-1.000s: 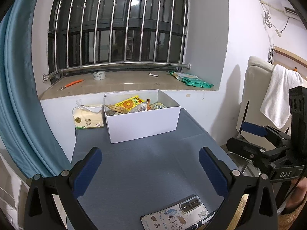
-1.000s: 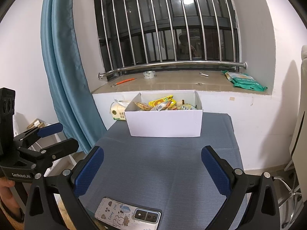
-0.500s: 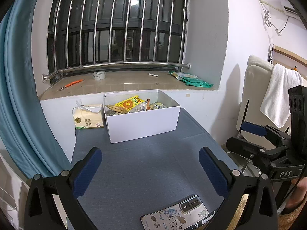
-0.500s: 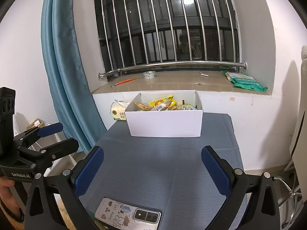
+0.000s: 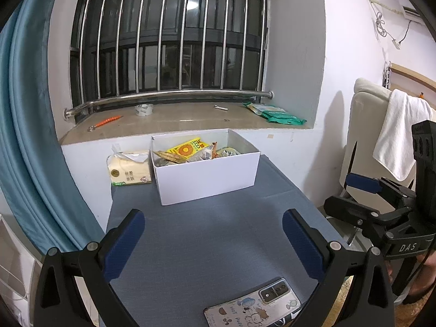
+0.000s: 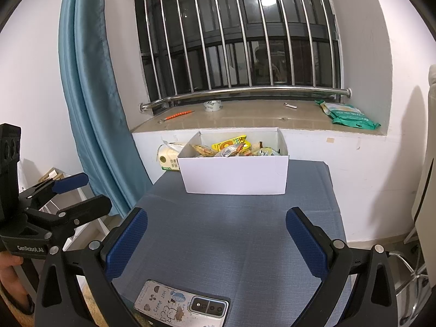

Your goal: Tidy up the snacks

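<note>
Both grippers hover wide open and empty over the near end of the table.

Ahead of the left gripper point(image 5: 212, 227) and the right gripper point(image 6: 216, 224), a white box point(image 5: 207, 175) full of snacks point(image 5: 188, 151) sits at the far end of the blue table point(image 5: 218, 234). A phone point(image 6: 181, 306) lies just below the grippers; a tissue pack point(image 5: 129, 169) sits left of the box.

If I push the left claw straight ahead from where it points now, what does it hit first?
Most likely the front wall of the white box of snacks. The left claw is open and empty, with only bare blue tabletop between; depth is hard to judge.
</note>
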Action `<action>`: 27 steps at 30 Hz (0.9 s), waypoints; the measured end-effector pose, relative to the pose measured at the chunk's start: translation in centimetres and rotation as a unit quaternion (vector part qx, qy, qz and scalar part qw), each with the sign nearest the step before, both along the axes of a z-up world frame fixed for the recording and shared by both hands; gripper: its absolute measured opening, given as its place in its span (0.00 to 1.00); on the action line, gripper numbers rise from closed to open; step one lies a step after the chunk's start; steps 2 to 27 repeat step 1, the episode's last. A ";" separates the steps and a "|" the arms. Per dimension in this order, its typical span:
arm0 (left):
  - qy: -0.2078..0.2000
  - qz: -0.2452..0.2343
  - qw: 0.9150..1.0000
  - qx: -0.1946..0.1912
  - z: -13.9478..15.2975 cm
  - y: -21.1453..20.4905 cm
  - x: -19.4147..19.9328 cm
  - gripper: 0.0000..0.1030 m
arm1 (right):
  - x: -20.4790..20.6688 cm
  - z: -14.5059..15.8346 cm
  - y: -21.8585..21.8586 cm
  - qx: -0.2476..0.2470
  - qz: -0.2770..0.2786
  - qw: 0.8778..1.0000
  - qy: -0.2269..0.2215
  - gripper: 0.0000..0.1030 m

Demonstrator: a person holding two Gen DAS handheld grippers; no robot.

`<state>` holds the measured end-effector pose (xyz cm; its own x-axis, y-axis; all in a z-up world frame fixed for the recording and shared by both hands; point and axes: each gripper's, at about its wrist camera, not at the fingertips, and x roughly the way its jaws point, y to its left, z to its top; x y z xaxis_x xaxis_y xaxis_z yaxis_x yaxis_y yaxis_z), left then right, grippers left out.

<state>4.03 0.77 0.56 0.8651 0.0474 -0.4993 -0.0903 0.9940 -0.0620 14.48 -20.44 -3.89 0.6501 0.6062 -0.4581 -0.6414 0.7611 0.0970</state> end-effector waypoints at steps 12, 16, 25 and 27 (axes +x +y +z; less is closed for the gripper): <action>0.000 0.001 1.000 0.001 0.0 0.1 0.0 1.00 | 0.0 0.0 0.0 0.000 0.000 1.000 0.001 1.00; 0.000 0.001 1.000 0.001 0.0 0.1 0.0 1.00 | 0.0 0.0 0.0 0.000 0.000 1.000 0.001 1.00; 0.000 0.001 1.000 0.001 0.0 0.1 0.0 1.00 | 0.0 0.0 0.0 0.000 0.000 1.000 0.001 1.00; 0.000 0.001 1.000 0.001 0.0 0.1 0.0 1.00 | 0.0 0.0 0.0 0.000 0.000 1.000 0.001 1.00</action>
